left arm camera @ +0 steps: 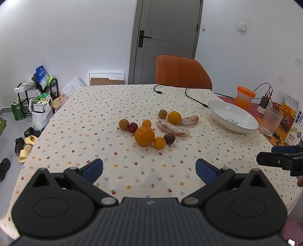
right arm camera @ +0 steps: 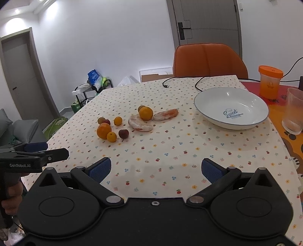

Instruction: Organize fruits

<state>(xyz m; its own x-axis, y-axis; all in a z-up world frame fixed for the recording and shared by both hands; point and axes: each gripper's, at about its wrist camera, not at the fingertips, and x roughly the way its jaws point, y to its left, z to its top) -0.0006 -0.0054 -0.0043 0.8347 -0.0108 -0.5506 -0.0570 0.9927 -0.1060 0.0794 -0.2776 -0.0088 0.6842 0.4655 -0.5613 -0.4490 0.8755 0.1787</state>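
1. The room is evenly lit and fairly bright; ceiling spotlights [right arm camera: 17, 11] glow at the top left of the right wrist view.
2. Fruit throws only soft, short shadows on the bench [right arm camera: 170, 147].
3. A mild sheen sits on the bowl [right arm camera: 227, 98].
4. Both views bend strongly toward the edges, with dark corners; the door [left arm camera: 166, 37] frame curves.
5. Focus is sharp mid-frame, slightly soft at the rim.

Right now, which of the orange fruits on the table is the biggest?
The large orange at the front left of the cluster. It is clearly bigger than the others, with a small orange fruit touching its right side and the dark red fruit behind it.
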